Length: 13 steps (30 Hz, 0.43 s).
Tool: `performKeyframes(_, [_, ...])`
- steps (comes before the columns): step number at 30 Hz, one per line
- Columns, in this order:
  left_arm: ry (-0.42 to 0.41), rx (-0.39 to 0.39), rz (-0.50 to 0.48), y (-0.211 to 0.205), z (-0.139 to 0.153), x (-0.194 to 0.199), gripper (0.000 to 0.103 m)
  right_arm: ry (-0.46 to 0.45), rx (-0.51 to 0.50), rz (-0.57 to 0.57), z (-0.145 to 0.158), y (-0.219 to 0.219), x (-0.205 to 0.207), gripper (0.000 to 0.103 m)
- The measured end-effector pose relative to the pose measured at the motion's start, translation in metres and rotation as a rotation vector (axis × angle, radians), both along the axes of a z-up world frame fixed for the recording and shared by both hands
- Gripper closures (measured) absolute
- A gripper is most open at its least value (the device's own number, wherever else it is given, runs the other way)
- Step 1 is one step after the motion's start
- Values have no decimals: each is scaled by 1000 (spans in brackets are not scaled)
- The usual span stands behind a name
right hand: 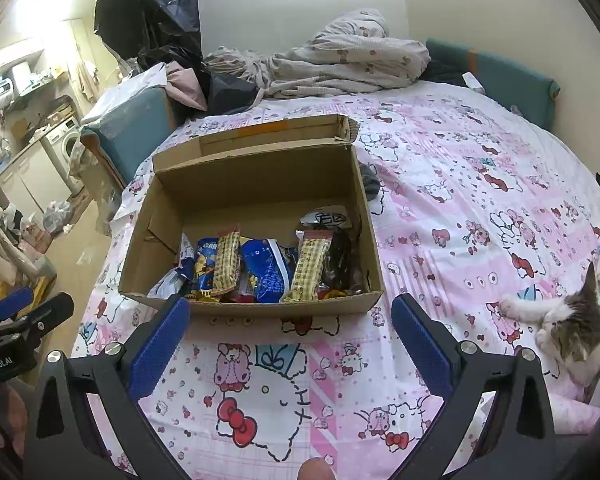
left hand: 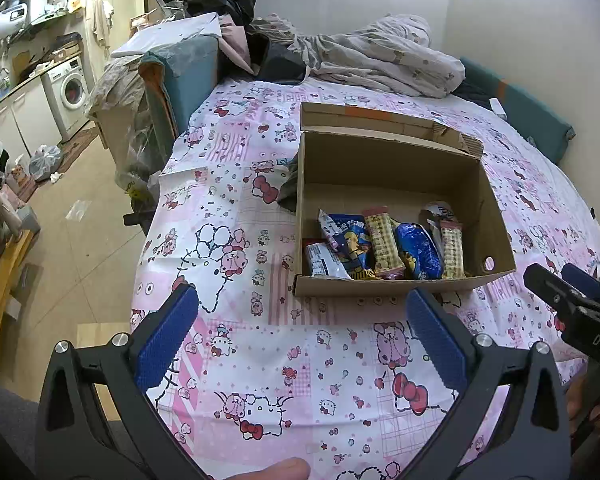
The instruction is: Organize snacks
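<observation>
An open cardboard box (left hand: 392,166) (right hand: 256,184) sits on a bed with a pink cartoon sheet. Several snack packs lie along its near wall: blue bags (left hand: 418,252) (right hand: 266,270), yellow checked bars (left hand: 382,242) (right hand: 312,266), a white pack (left hand: 324,262) and a dark pack (right hand: 340,260). My left gripper (left hand: 300,340) hovers open over the sheet just in front of the box, nothing between its blue pads. My right gripper (right hand: 290,344) is also open and empty, in front of the box's near wall. Each gripper shows at the edge of the other's view.
A grey and white cat (right hand: 576,320) lies on the sheet at the right. Crumpled bedding (left hand: 380,54) and dark clothes (left hand: 280,60) pile up beyond the box. The bed's left edge drops to a cluttered floor (left hand: 72,216) with a washing machine (left hand: 70,92) behind.
</observation>
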<state>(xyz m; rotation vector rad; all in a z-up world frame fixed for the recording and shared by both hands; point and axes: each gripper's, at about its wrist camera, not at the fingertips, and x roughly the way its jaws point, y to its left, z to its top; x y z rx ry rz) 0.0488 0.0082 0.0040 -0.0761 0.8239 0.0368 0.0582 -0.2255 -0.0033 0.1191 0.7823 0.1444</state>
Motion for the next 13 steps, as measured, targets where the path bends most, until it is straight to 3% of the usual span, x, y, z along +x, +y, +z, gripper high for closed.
performKeyframes(13, [5, -12, 7, 6, 0, 1, 0, -11, -8, 14, 2, 3, -1, 0])
